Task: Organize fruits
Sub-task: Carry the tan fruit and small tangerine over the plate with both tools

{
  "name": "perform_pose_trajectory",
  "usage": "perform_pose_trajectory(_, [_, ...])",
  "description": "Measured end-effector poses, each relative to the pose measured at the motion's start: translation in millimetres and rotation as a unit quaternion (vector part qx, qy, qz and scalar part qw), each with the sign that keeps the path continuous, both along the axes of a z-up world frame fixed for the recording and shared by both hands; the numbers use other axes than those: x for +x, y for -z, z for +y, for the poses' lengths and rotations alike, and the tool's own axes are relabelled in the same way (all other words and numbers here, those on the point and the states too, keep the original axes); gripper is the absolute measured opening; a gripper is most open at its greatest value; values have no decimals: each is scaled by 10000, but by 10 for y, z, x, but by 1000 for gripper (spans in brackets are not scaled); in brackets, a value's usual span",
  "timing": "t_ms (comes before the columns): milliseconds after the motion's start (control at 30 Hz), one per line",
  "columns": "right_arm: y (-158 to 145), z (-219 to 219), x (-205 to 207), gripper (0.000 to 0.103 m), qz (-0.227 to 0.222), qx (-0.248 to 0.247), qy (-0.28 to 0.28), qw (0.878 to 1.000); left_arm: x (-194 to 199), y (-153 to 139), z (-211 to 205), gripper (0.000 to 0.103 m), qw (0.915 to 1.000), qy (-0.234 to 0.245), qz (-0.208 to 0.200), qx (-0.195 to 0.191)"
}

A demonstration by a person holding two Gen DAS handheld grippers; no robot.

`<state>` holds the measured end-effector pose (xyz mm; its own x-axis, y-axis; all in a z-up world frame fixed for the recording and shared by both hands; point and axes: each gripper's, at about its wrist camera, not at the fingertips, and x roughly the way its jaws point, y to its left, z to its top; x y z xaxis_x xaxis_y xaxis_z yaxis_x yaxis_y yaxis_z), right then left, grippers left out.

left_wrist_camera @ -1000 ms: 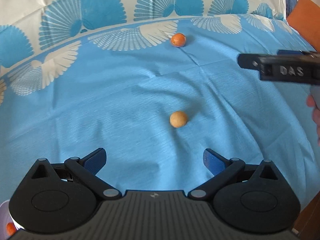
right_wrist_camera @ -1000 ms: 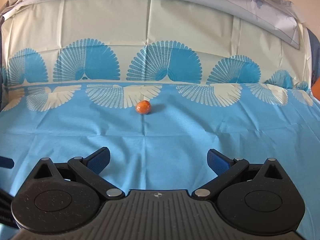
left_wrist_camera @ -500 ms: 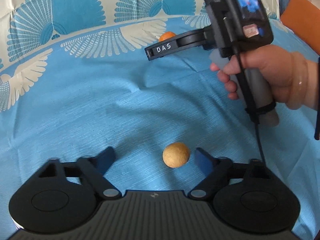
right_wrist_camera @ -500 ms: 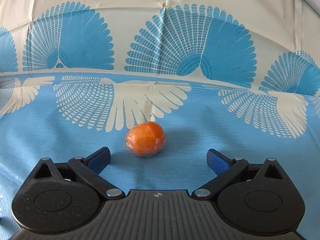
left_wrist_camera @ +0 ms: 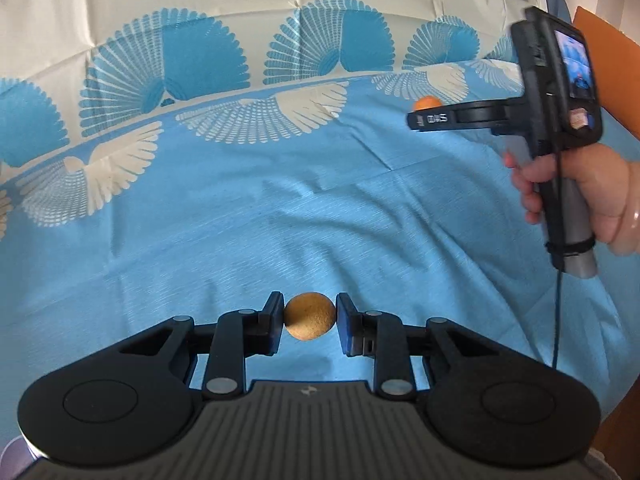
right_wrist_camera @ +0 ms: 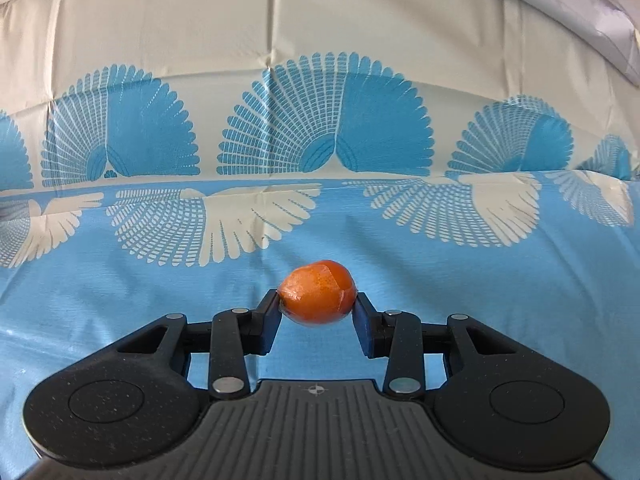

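Note:
A round tan fruit (left_wrist_camera: 310, 316) sits between the blue pads of my left gripper (left_wrist_camera: 310, 322), just above the blue cloth (left_wrist_camera: 280, 208). The jaws are closing and both pads touch its sides. An orange fruit in clear wrap (right_wrist_camera: 318, 292) is between the pads of my right gripper (right_wrist_camera: 317, 310), whose jaws are also closing, with both pads against it. In the left wrist view, that orange fruit (left_wrist_camera: 427, 103) peeks out behind the right gripper's finger at the upper right, and a hand (left_wrist_camera: 580, 196) holds the handle.
The blue cloth with white and blue fan prints covers the whole surface and rises cream-coloured at the back (right_wrist_camera: 320, 40). An orange panel (left_wrist_camera: 608, 40) stands at the far right. A pale rim (left_wrist_camera: 12, 452) shows at the bottom-left corner of the left wrist view.
Both grippers moved forward to their fruits and their jaws went from wide open to closed on them. The tan fruit now sits between the left pads, the orange one between the right pads.

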<state>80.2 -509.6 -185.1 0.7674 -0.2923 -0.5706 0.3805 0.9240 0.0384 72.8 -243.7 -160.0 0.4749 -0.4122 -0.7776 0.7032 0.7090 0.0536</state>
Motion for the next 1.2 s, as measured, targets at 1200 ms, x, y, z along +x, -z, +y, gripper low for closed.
perform_pose_trajectory(1200, [-1713, 3830, -3208, 41, -92, 647, -2024, 9771, -2020, -1487, 3447, 31, 9730, -2299, 51, 200])
